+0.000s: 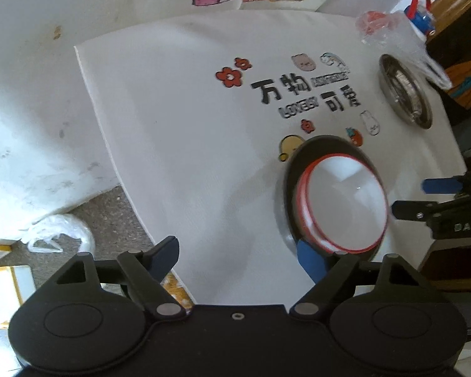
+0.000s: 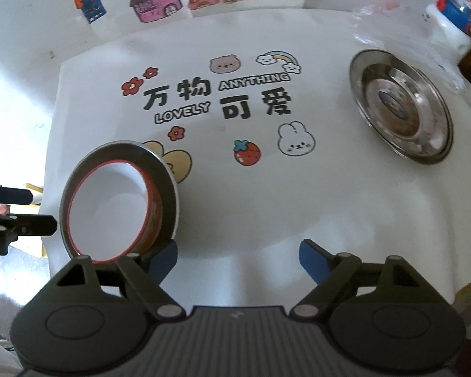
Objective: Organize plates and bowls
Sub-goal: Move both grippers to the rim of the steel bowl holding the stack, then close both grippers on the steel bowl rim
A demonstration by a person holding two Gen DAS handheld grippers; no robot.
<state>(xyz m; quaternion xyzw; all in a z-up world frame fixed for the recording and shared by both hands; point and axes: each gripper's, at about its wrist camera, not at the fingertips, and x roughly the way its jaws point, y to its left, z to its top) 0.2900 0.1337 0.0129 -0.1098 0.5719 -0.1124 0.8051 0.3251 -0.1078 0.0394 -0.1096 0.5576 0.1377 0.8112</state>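
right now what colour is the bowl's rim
Red, on a white bowl sitting on a dark plate. Clearest in the right wrist view.

On the white printed table cover (image 2: 204, 188) I read, in the upper middle of the right wrist view, black Chinese characters "万物" and "可爱", with "ANYTHING" and "LOVELY" in outlined capitals beside them. In the left wrist view, at the right edge, I make out white letters "DAS" on the other black gripper (image 1: 408, 198).
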